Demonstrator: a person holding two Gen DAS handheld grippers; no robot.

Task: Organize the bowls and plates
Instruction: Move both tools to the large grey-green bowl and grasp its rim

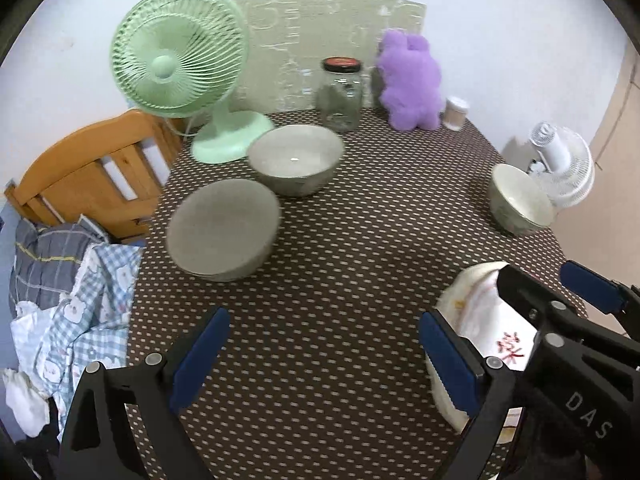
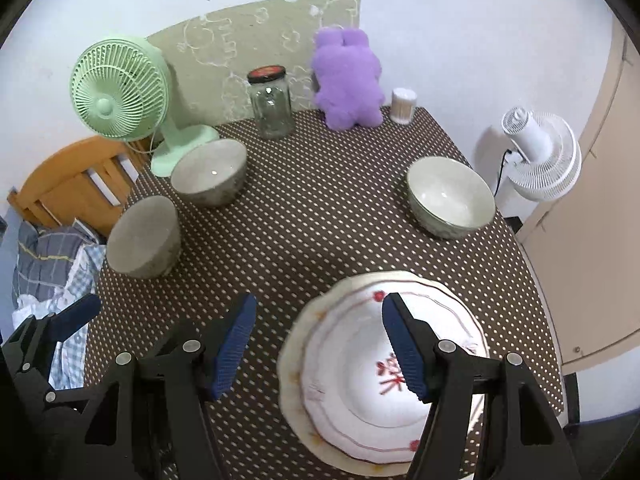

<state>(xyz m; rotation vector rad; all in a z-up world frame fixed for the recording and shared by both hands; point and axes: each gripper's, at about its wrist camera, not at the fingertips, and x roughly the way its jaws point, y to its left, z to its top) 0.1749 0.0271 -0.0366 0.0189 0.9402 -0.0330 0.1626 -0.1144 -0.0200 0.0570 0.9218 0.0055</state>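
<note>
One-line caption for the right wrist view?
Open right gripper above stacked white plates; three bowls spread across the dotted tablecloth.

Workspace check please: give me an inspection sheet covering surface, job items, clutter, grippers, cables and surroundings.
Surface: brown dotted tablecloth covers the table.
Job's things: two stacked white plates near front right; grey bowl upright by the fan; second grey bowl tipped at the left edge; pale bowl upright at right.
Clutter: green fan, glass jar, purple plush, small container along the back.
Grippers: left gripper open, empty; right gripper open, one finger above the plates.
Cables: black cord at the white fan.
Surroundings: wooden chair, heaped clothes at left.
</note>
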